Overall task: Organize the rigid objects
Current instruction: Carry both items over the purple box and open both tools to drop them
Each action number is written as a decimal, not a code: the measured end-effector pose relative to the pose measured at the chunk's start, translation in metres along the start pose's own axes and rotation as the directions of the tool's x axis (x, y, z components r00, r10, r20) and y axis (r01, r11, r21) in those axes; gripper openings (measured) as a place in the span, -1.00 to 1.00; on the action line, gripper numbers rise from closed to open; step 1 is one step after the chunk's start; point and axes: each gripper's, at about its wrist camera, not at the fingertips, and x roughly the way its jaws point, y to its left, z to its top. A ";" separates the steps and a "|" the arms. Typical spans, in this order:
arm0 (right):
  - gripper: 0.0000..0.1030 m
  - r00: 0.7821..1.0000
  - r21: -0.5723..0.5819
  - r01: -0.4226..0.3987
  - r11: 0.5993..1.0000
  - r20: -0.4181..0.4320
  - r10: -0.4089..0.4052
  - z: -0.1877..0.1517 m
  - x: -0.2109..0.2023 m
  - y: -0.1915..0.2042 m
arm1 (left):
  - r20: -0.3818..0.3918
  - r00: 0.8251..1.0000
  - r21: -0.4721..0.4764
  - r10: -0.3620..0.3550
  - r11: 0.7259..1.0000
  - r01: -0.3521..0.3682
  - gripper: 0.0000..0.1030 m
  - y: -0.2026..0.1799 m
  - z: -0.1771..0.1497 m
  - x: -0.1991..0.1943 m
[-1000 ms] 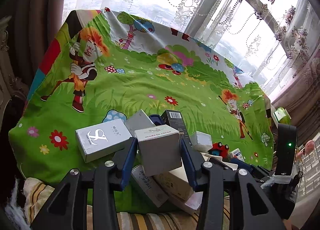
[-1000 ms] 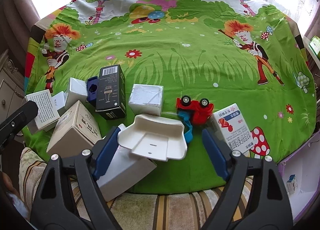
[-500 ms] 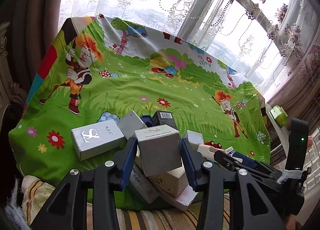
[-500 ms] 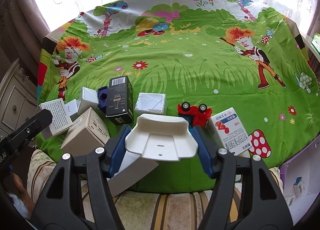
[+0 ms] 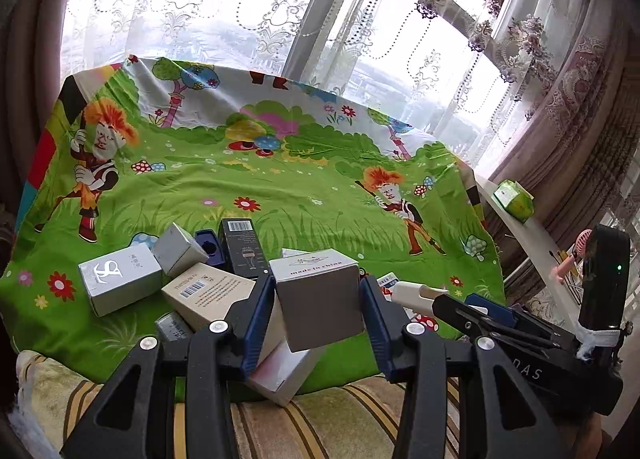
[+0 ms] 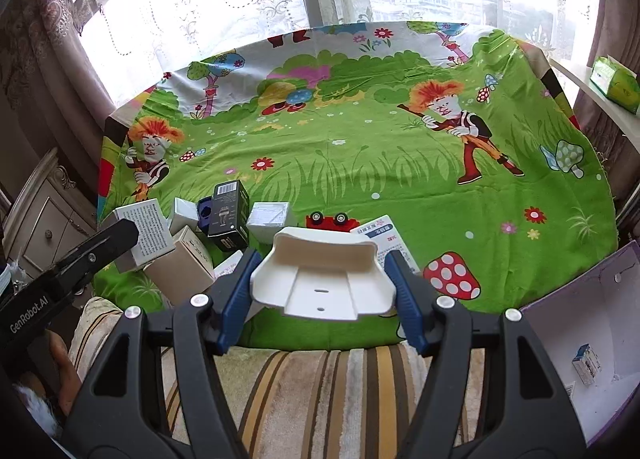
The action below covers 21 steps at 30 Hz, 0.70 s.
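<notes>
Fingers point(image 5: 260, 311) around grey box point(image 5: 320, 299), tray point(image 6: 324, 279).

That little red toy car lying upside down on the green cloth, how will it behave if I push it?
The red toy car lies wheels up, so it would probably slide, not roll. It looks like stiff, light plastic. Boxes crowd it, so a push may knock the white medicine box.

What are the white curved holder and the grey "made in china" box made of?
White holder: likely moulded plastic, smooth, slightly glossy, with rounded edges and small slots. Grey box: probably matte printed cardboard, with sharp folded edges and flat faces.
</notes>
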 end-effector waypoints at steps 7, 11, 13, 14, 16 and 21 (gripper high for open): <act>0.30 0.999 0.063 0.031 0.998 0.010 -0.032 -0.016 -0.028 -0.047 | -0.075 0.993 0.068 -0.095 0.993 0.100 -0.11 -0.055 -0.017 0.014; 0.30 0.998 0.107 0.055 0.993 0.018 -0.057 -0.025 -0.044 -0.080 | -0.121 0.983 0.113 -0.138 0.982 0.152 -0.11 -0.089 -0.026 0.022; 0.30 0.997 0.136 0.070 0.988 0.020 -0.073 -0.029 -0.052 -0.097 | -0.148 0.976 0.138 -0.157 0.974 0.177 -0.11 -0.107 -0.031 0.027; 0.30 0.996 0.151 0.077 0.986 0.021 -0.081 -0.030 -0.055 -0.106 | -0.166 0.971 0.145 -0.172 0.970 0.197 -0.11 -0.115 -0.034 0.030; 0.30 0.994 0.170 0.099 0.980 0.028 -0.106 -0.033 -0.063 -0.123 | -0.206 0.956 0.156 -0.208 0.958 0.242 -0.11 -0.132 -0.041 0.037; 0.30 0.987 0.215 0.151 0.965 0.028 -0.161 -0.044 -0.077 -0.163 | -0.281 0.926 0.196 -0.250 0.930 0.310 -0.11 -0.171 -0.056 0.050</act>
